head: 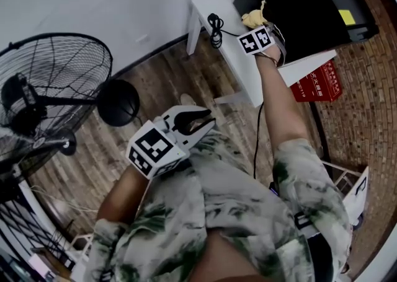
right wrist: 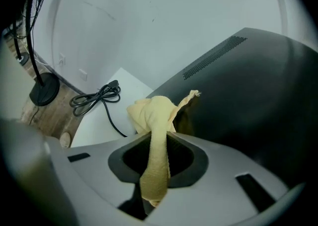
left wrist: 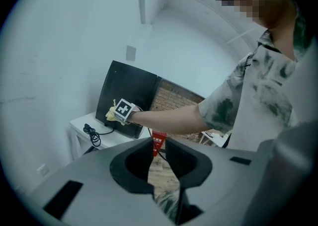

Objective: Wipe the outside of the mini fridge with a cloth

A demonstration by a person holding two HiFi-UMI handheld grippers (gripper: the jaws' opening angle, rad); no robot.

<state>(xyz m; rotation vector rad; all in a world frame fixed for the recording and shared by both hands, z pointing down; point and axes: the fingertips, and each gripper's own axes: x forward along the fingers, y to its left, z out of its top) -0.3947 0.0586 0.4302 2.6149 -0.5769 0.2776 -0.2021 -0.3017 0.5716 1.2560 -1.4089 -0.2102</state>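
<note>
At the top of the head view, a black box-shaped mini fridge [head: 291, 2] sits on a low white table [head: 239, 64] against a pale wall. The person's right arm stretches out to it. The right gripper [head: 258, 26] has its jaws closed on a soft yellow cloth [right wrist: 151, 113]. The cloth runs up between the jaws and bunches at their tips, right against the fridge's dark side panel near its lower corner. Just beside it on the table lies a coiled black power cable [head: 215, 30]. A red box with white print [head: 319, 82] stands on the floor beside the table, below the fridge.

Close to the person's patterned green-and-white shirt [head: 248, 206], the left gripper [head: 195, 127] hangs well apart from the fridge. Its jaws are slightly parted with nothing between them. To the left, a black wire-caged floor fan [head: 56, 88] stands on the wooden plank floor [head: 161, 82].
</note>
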